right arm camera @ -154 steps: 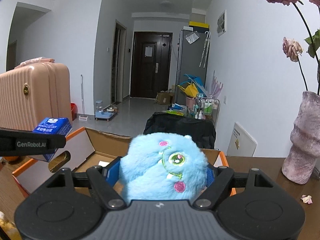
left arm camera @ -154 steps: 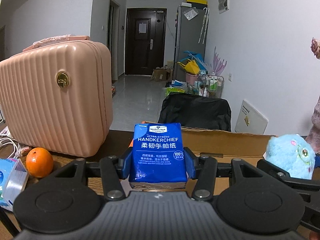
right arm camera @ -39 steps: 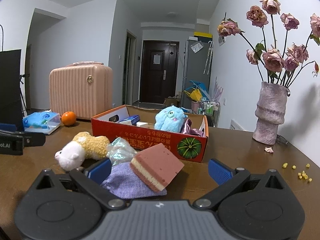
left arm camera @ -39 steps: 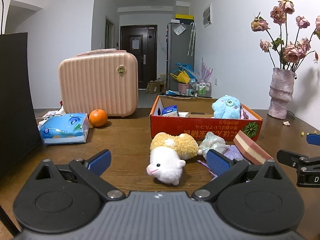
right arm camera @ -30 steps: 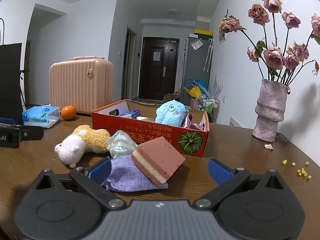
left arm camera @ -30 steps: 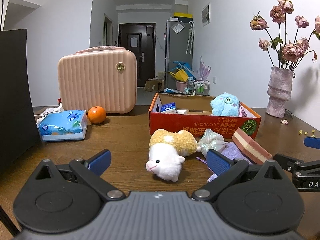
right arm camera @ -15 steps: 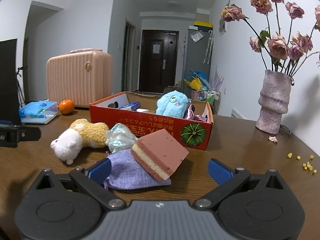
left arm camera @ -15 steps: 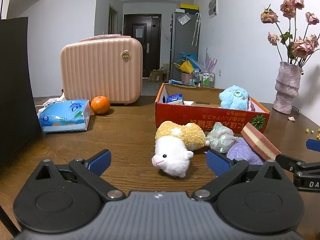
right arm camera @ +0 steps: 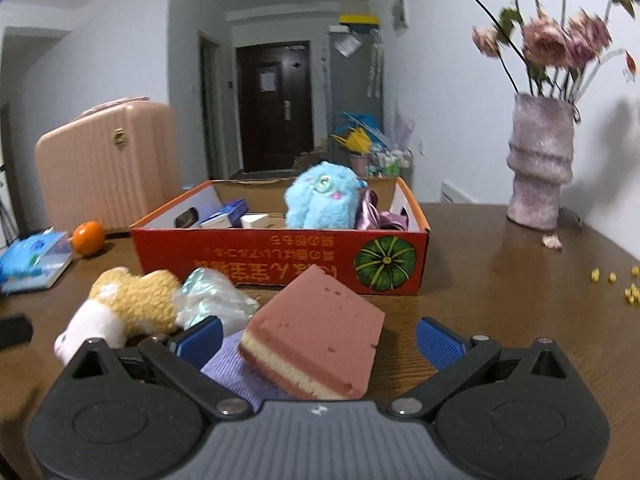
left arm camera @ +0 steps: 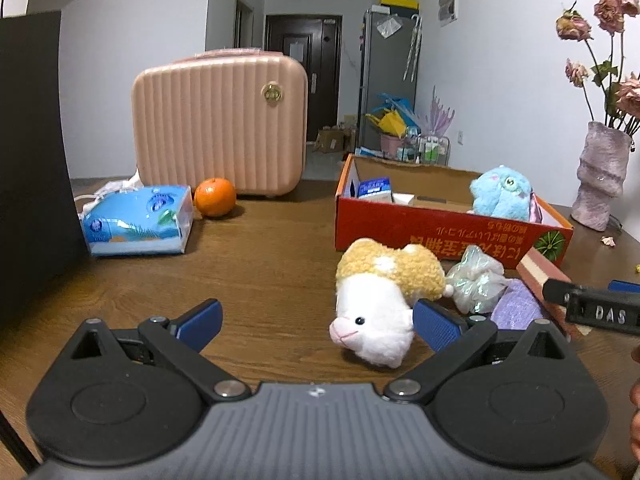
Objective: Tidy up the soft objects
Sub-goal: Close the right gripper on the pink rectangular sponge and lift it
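Observation:
An orange cardboard box (left arm camera: 448, 236) (right arm camera: 280, 256) on the wooden table holds a blue plush (left arm camera: 500, 196) (right arm camera: 320, 200), a blue handkerchief pack (left arm camera: 374, 188) (right arm camera: 228, 212) and purple cloth (right arm camera: 376, 216). In front of it lie a white-and-tan plush (left arm camera: 384, 296) (right arm camera: 120, 308), a crinkled clear bag (left arm camera: 476, 280) (right arm camera: 212, 300), a purple cloth (left arm camera: 516, 308) (right arm camera: 236, 364) and a pink sponge (right arm camera: 316, 336) (left arm camera: 536, 272). My left gripper (left arm camera: 318, 324) is open, its right finger beside the plush. My right gripper (right arm camera: 320, 340) is open around the sponge, not touching it.
A pink suitcase (left arm camera: 220, 120) (right arm camera: 104, 164), an orange (left arm camera: 215, 196) (right arm camera: 89, 236) and a tissue pack (left arm camera: 136, 220) (right arm camera: 32, 260) sit at left. A vase of dried roses (right arm camera: 540, 168) (left arm camera: 600, 180) stands at right, with yellow crumbs (right arm camera: 616, 284). A black panel (left arm camera: 32, 160) stands far left.
The handkerchief pack and blue plush, held five seconds ago, now lie in the box. Both open grippers have moved closer to the items in front of the box, the right one around the sponge.

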A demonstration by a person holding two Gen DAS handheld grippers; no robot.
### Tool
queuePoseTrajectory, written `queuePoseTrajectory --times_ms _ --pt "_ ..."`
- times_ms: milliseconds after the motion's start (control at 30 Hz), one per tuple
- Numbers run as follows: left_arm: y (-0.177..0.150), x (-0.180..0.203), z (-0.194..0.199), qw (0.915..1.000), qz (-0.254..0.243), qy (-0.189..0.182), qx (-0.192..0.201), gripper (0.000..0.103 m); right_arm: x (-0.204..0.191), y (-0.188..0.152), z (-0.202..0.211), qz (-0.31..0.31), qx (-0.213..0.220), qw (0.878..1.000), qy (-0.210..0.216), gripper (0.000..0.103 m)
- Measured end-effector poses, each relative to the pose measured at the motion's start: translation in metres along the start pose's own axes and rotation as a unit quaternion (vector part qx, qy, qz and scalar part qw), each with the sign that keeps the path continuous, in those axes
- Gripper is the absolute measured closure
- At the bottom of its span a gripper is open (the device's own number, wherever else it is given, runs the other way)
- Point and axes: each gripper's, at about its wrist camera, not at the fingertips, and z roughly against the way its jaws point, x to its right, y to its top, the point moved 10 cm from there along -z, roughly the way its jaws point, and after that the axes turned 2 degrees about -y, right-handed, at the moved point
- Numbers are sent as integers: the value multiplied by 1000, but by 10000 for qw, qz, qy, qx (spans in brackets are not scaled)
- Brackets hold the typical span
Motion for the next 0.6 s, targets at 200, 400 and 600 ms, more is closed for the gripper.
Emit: queuePoseTrajectory --times_ms 200,400,600 --pt "-2 0 -1 10000 4 -5 -21 0 8 0 -24 -603 -362 9975 -50 0" --pt "-6 -2 -5 9999 51 13 -127 0 17 -9 -35 -1023 -682 9924 44 0" --pt "-7 -5 -5 9998 116 16 -145 0 16 -15 -40 -1227 -892 9880 283 19"
